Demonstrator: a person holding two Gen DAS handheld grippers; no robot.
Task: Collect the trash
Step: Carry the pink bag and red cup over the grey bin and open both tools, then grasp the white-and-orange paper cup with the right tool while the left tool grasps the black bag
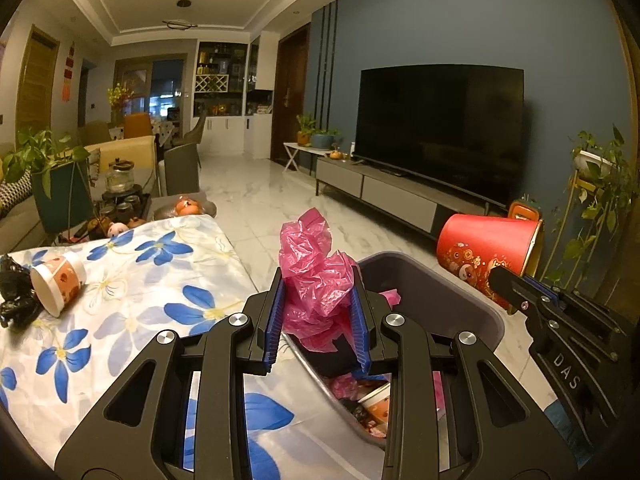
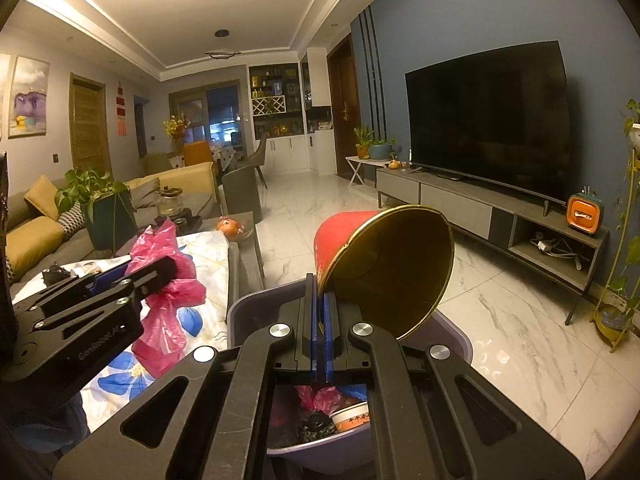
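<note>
Both grippers hold trash beside the grey bin (image 1: 452, 280), which stands on the floor against the table's edge. Largest is the red paper bucket (image 2: 384, 268), its rim pinched between the closed blue pads of the right gripper (image 2: 320, 320); it hangs tilted over the bin's far side, gold mouth facing back toward the camera. Left gripper (image 1: 318, 320) squeezes a crumpled pink plastic bag (image 1: 316, 276) just above the bin's near edge, jaws partly closed on it. Inside the bin lie more pink plastic and a paper cup (image 2: 352, 416). Left of the bin, on the flowered tablecloth (image 1: 132, 280), a tipped cup (image 1: 58, 282) and black bag (image 1: 16, 292) remain, nearer the left hand
</note>
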